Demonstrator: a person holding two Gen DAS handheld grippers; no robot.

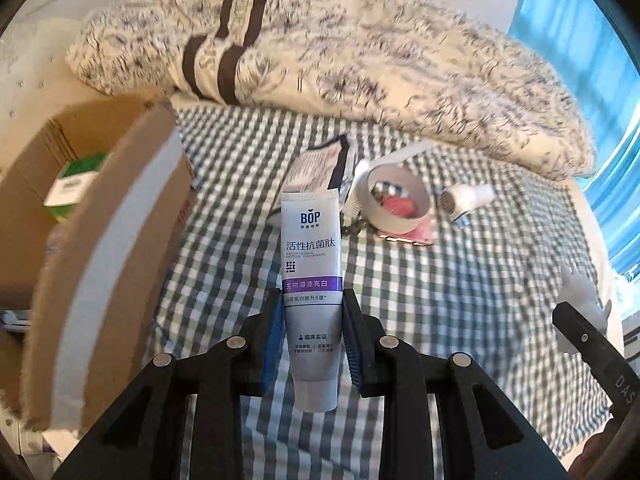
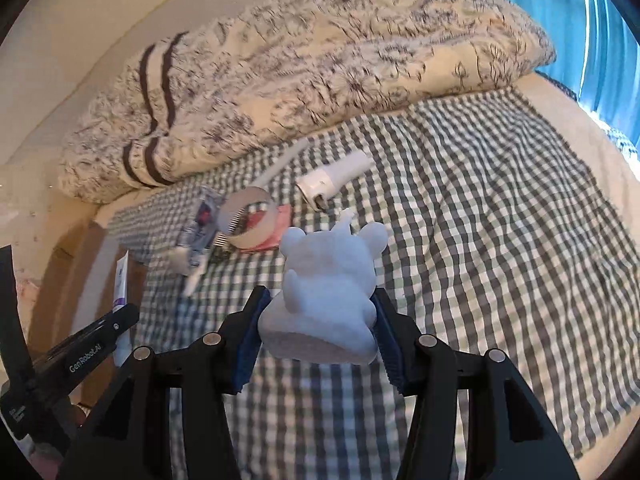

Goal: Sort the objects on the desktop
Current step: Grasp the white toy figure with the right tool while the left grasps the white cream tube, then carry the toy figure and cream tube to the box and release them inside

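- My left tool (image 1: 313,344) is pinching a white toothpaste tube (image 1: 312,280) between its blue pads, the tube standing upright above the bed.
- My right tool (image 2: 318,336) is clamped on a pale blue bear figurine (image 2: 328,284), gripped at its sides and lifted clear of the bed.
- The open cardboard box (image 1: 100,208) sits just left of the tube; a green-and-white packet (image 1: 74,188) already lies inside, so I judge the sorting has begun but is far from finished.
- Left on the bed, clustered near the middle: a roll of white tape (image 1: 396,200) with small things inside its ring and a pink item under it, a flat printed sachet (image 1: 316,168), a white plug-like adapter (image 1: 466,200), and what looks like a comb beside the roll.
- Both held items are not yet in the box; I expect the tube goes in first, being nearest.
- The surface is a bed with a green-and-white checked sheet (image 2: 480,240), not a bench. A fluffy patterned duvet (image 1: 360,60) is heaped at the far side, with a blue curtain (image 1: 580,60) to the right.
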